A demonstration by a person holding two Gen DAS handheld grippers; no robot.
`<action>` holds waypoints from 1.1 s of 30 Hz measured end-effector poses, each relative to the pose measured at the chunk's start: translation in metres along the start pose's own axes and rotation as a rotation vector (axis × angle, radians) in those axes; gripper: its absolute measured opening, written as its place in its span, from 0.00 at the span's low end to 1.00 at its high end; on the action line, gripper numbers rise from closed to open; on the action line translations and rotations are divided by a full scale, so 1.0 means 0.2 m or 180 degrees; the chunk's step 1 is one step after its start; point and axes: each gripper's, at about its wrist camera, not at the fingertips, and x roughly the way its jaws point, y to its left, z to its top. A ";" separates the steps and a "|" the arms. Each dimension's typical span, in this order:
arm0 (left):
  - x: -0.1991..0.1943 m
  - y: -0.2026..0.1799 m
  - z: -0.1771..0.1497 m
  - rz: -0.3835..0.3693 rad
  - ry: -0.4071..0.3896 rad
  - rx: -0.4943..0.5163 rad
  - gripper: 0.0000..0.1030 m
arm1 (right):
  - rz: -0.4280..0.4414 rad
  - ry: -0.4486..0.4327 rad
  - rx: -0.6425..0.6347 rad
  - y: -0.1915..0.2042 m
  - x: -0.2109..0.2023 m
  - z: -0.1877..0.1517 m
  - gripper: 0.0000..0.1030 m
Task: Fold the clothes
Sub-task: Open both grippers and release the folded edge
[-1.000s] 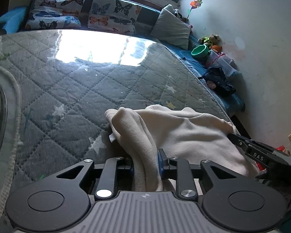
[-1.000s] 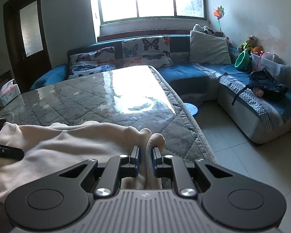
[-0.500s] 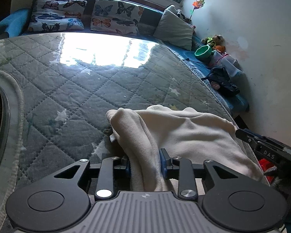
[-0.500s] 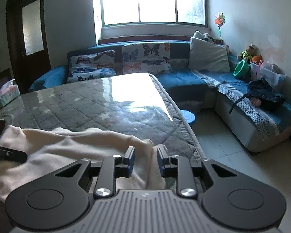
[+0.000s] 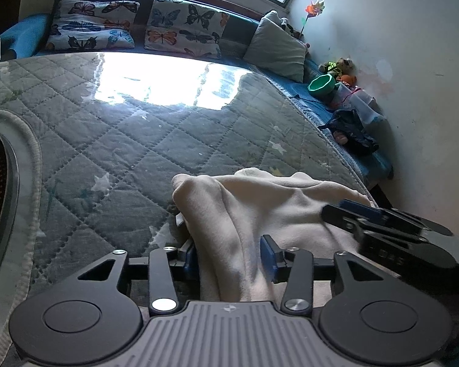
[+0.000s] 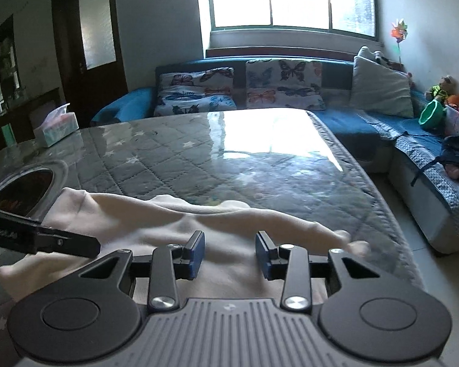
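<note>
The jaws of both grippers stand apart. The left gripper point(image 5: 229, 252) has a fold of the cloth point(image 5: 260, 208) between its blue pads, but the pads do not press it. The right gripper point(image 6: 229, 252) hangs open over the cloth point(image 6: 168, 223), with nothing pinched. The cream cloth lies bunched on the near edge of the table point(image 6: 229, 165), which has a grey quilted cover. At the table's far left corner stands a tissue box point(image 6: 56, 125). Behind the table is a sofa point(image 6: 336, 119) with butterfly pillows point(image 6: 284, 84).
</note>
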 end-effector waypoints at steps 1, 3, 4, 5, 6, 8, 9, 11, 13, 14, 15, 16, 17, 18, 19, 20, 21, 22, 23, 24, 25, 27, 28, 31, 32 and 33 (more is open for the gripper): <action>0.00 0.00 0.00 0.0000 -0.0003 0.0001 0.45 | 0.0003 0.0011 -0.0012 0.01 0.02 0.01 0.35; 0.00 0.01 0.00 0.0026 -0.0020 0.0010 0.46 | -0.0016 0.0021 -0.0023 0.01 0.05 0.02 0.35; 0.00 0.01 0.00 0.0041 -0.0028 0.0015 0.48 | -0.0026 0.0025 -0.0028 0.01 0.06 0.03 0.36; 0.00 0.01 0.00 0.0072 -0.0046 0.0028 0.49 | -0.0036 0.0030 -0.0033 0.02 0.07 0.03 0.36; 0.00 0.02 0.01 0.0090 -0.0054 0.0030 0.50 | -0.0045 0.0035 -0.0038 0.02 0.08 0.04 0.36; -0.01 0.03 0.01 0.0125 -0.0066 0.0011 0.52 | -0.0065 0.0045 -0.0049 0.02 0.11 0.05 0.37; -0.01 0.04 0.02 0.0148 -0.0071 -0.0004 0.53 | -0.0074 0.0049 -0.0054 0.02 0.12 0.06 0.37; -0.01 0.06 0.02 0.0192 -0.0089 -0.0038 0.53 | -0.0064 0.0037 -0.0075 0.04 0.12 0.07 0.37; -0.02 0.08 0.02 0.0225 -0.0106 -0.0072 0.53 | -0.0032 0.0007 -0.0102 0.06 0.10 0.07 0.37; -0.02 0.09 0.03 0.0237 -0.0113 -0.0088 0.53 | -0.0017 -0.0004 -0.0117 0.07 0.10 0.08 0.38; -0.02 0.09 0.03 0.0249 -0.0120 -0.0103 0.53 | -0.0006 0.0004 -0.0132 0.08 0.11 0.08 0.38; -0.02 0.10 0.03 0.0256 -0.0127 -0.0114 0.53 | 0.0005 0.0012 -0.0148 0.09 0.12 0.08 0.38; -0.02 0.10 0.04 0.0267 -0.0133 -0.0121 0.53 | 0.0016 0.0020 -0.0164 0.10 0.13 0.08 0.39; -0.02 0.11 0.04 0.0278 -0.0138 -0.0128 0.53 | 0.0027 0.0029 -0.0180 0.12 0.14 0.09 0.39; -0.02 0.11 0.05 0.0290 -0.0138 -0.0137 0.53 | 0.0038 0.0037 -0.0195 0.13 0.15 0.09 0.40; -0.02 0.11 0.05 0.0303 -0.0139 -0.0147 0.53 | 0.0049 0.0045 -0.0211 0.14 0.16 0.09 0.41; -0.01 0.12 0.06 0.0312 -0.0147 -0.0154 0.53 | 0.0060 0.0053 -0.0227 0.16 0.17 0.10 0.41; -0.01 0.12 0.06 0.0323 -0.0150 -0.0156 0.53 | 0.0071 0.0061 -0.0243 0.17 0.18 0.10 0.44; -0.01 0.13 0.07 0.0334 -0.0152 -0.0158 0.53 | 0.0082 0.0069 -0.0258 0.18 0.19 0.10 0.46; -0.01 0.13 0.07 0.0347 -0.0157 -0.0160 0.53 | 0.0091 0.0076 -0.0272 0.19 0.20 0.10 0.47; -0.01 0.13 0.07 0.0355 -0.0158 -0.0164 0.53 | 0.0088 0.0074 -0.0274 0.20 0.20 0.11 0.47; -0.01 0.14 0.08 0.0374 -0.0163 -0.0173 0.54 | 0.0085 0.0076 -0.0278 0.21 0.21 0.13 0.47; -0.01 0.14 0.08 0.0384 -0.0166 -0.0177 0.54 | 0.0081 0.0077 -0.0285 0.21 0.20 0.13 0.48; -0.01 0.15 0.08 0.0411 -0.0174 -0.0182 0.54 | 0.0127 0.0054 -0.0324 0.23 0.18 0.14 0.49; -0.01 0.15 0.08 0.0419 -0.0176 -0.0182 0.54 | 0.0155 0.0049 -0.0349 0.25 0.18 0.15 0.51; -0.01 0.15 0.08 0.0423 -0.0176 -0.0182 0.54 | 0.0179 0.0048 -0.0375 0.27 0.17 0.15 0.51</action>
